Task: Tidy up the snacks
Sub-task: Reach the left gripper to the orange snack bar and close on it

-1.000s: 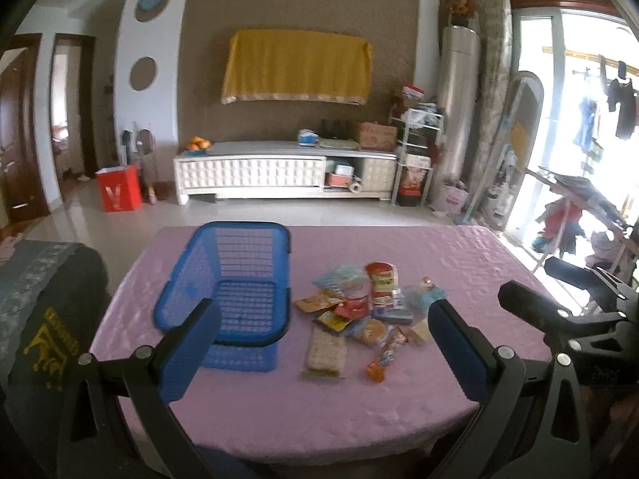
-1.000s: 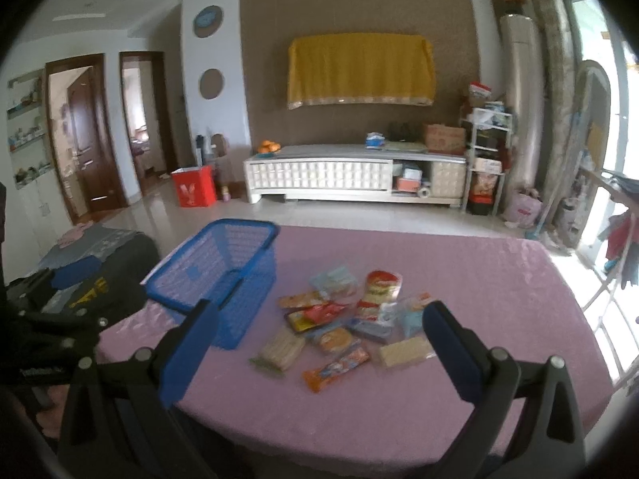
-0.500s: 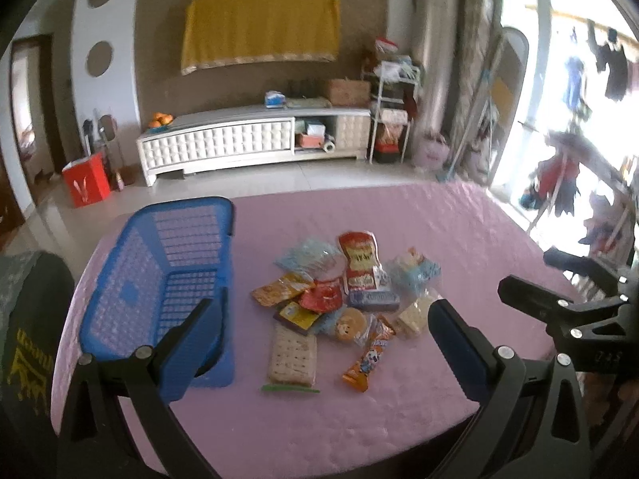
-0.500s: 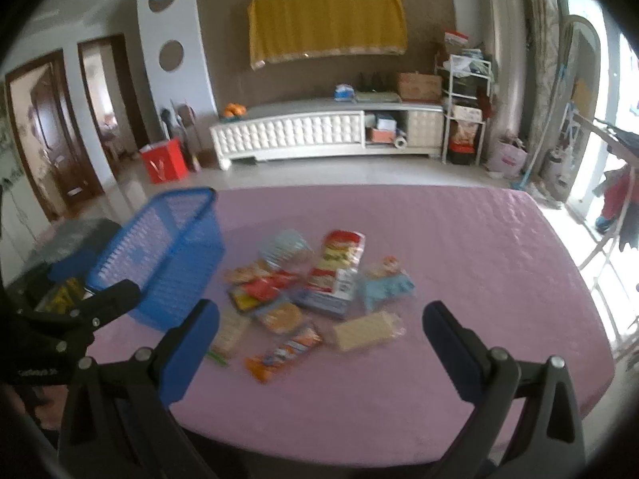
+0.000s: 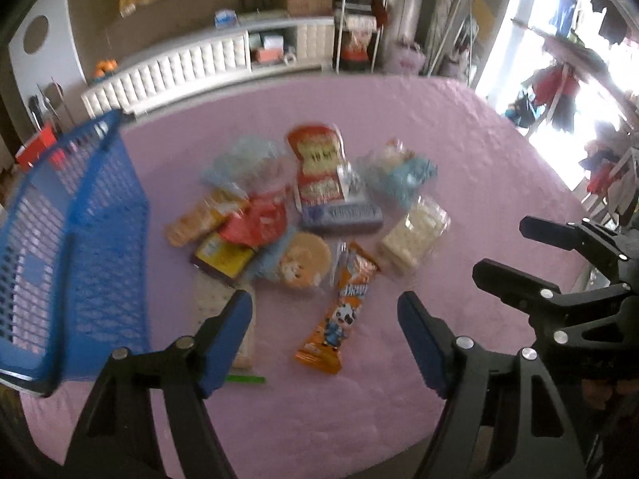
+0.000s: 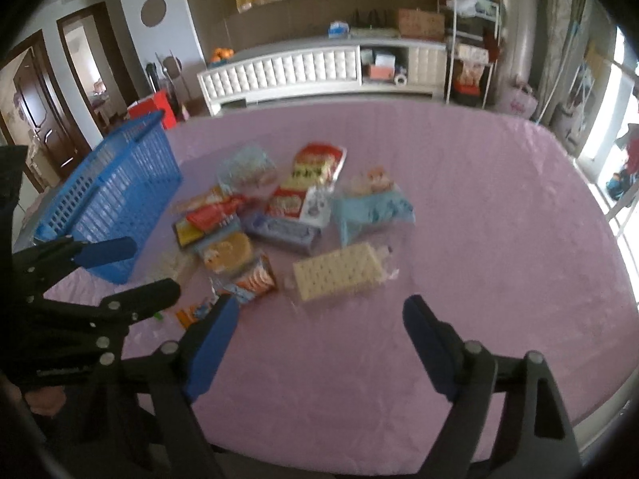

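A: On the pink tablecloth (image 5: pixel 459 151), snacks sit in a loose pile just right of the blue basket (image 5: pixel 76 239); none in it yet, as far as I can see.

B: Grippers?

A: Left gripper (image 5: pixel 325 327) & right gripper (image 6: pixel 319 333) both w/ fingers wide apart, holding nothing, above the near edge.

B: So approach step, prob.

A: Yep. Orange wrapper bar (image 5: pixel 339 315) lies nearest the left; next move needs lowering astride it, then closing.
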### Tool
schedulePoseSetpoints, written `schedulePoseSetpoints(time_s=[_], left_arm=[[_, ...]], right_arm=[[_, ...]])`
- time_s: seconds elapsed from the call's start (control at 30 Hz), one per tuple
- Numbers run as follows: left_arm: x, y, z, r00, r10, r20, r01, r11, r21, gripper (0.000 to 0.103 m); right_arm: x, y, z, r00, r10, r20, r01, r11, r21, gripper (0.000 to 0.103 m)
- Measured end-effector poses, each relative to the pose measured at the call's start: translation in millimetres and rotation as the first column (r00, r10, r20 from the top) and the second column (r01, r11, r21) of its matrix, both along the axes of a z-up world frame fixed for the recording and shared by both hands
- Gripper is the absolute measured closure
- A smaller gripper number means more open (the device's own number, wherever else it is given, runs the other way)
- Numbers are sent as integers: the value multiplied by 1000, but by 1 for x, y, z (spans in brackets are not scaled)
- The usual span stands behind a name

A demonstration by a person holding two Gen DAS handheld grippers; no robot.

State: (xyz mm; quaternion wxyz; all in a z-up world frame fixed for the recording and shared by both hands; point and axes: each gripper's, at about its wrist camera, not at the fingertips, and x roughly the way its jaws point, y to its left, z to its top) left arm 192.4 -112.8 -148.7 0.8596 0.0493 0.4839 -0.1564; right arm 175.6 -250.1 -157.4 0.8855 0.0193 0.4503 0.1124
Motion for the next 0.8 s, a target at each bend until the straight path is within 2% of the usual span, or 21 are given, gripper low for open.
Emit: schedulePoseSetpoints(time_s=[0.1, 0.33, 0.47, 0.5, 0.57, 0.6, 0.67, 0.8], left_arm=[[11, -5, -23, 997, -18, -73, 19, 1000, 5, 32], [26, -18, -61, 985, -34, -170, 35, 999, 3, 43], [27, -25, -74, 981, -41, -188, 48, 998, 34, 61], [27, -27, -72, 984, -43, -174, 52, 998, 45, 74], [28, -28, -72, 984, -42, -173, 49, 998, 35, 77], [28, -26, -72, 984, -35, -175, 39, 999, 22, 84], [28, -24, -70, 983, -38, -177, 37, 999, -7, 88], [21, -21, -56, 989, -38, -140, 36, 999, -19, 89]], right_arm=[[5, -3, -12, 999, 1, -33, -1, 1000, 12, 16], [12, -15, -31, 997, -14, -81, 17, 999, 37, 16], [11, -23, -32, 996, -26, -88, 30, 999, 37, 16], [11, -24, -32, 996, -27, -88, 31, 999, 35, 16], [12, -26, -31, 995, -32, -90, 35, 999, 36, 16], [13, -27, -31, 995, -35, -92, 39, 998, 39, 16], [14, -28, -31, 994, -42, -96, 47, 998, 43, 16], [16, -26, -28, 995, -26, -96, 30, 999, 38, 16]])
